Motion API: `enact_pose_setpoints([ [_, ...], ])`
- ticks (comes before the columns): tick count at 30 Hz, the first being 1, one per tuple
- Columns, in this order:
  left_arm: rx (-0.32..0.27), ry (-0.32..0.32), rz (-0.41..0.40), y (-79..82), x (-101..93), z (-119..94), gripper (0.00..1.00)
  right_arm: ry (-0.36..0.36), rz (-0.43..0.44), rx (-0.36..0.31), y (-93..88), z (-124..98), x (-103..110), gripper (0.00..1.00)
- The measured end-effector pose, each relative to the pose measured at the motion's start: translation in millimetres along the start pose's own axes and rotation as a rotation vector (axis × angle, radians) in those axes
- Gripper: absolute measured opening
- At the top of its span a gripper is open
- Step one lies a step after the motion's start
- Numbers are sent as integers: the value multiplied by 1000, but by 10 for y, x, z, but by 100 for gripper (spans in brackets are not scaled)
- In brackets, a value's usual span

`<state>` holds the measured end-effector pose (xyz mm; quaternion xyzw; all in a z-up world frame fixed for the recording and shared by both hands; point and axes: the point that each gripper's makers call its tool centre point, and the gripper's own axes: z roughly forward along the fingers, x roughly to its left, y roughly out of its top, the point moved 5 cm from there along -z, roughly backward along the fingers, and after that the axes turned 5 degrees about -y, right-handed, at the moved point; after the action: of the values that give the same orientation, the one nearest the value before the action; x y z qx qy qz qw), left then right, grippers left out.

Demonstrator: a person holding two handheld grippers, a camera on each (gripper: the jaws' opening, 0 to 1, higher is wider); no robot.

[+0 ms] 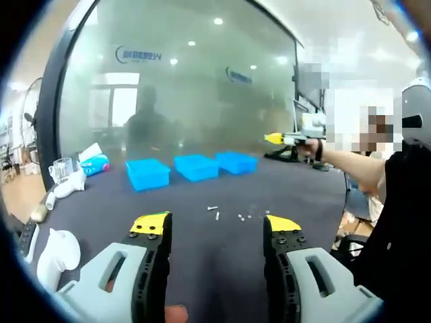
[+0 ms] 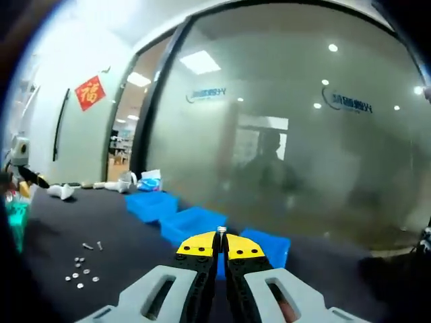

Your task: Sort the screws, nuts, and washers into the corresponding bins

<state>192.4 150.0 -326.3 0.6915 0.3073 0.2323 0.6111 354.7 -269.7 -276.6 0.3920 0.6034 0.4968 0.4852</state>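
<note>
Screws and washers [image 1: 232, 214] lay scattered on the dark tabletop [image 1: 202, 256] before three blue bins [image 1: 195, 166]. Our right gripper [image 2: 220, 237] pinched a small screw [image 2: 221, 230] above the bins; left gripper [image 1: 215, 225] stood wide. We judged: centre over the right bin before releasing.

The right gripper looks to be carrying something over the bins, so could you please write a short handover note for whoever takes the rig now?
Right gripper: shut on a small silver metal fastener, held above the three blue plastic bins.
Left gripper: open, holding nothing, above the dark grey table.
The bins stand in a row on the far side of the table; their contents can't be seen.
Left: drop the held piece in its bin, then sort the scattered small silver screws, nuts and washers lying loose on the table.
</note>
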Motion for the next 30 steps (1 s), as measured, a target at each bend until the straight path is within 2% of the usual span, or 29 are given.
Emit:
enact_pose_setpoints([
  [7, -4, 4, -11, -23, 19, 2, 52, -34, -3, 71, -88, 400, -166, 1],
  [9, -4, 3, -12, -25, 20, 2, 52, -31, -15, 113, -154, 524, -188, 1],
  [17, 12, 5, -14, -78, 25, -5, 52, -43, -32, 217, -364, 841, -285, 1],
  [21, 14, 10, -16, -85, 39, -19, 52, -56, 6, 244, -435, 912, -342, 1],
  [30, 18, 12, -15, -91, 45, -21, 52, -68, 17, 254, -488, 934, -365, 2],
])
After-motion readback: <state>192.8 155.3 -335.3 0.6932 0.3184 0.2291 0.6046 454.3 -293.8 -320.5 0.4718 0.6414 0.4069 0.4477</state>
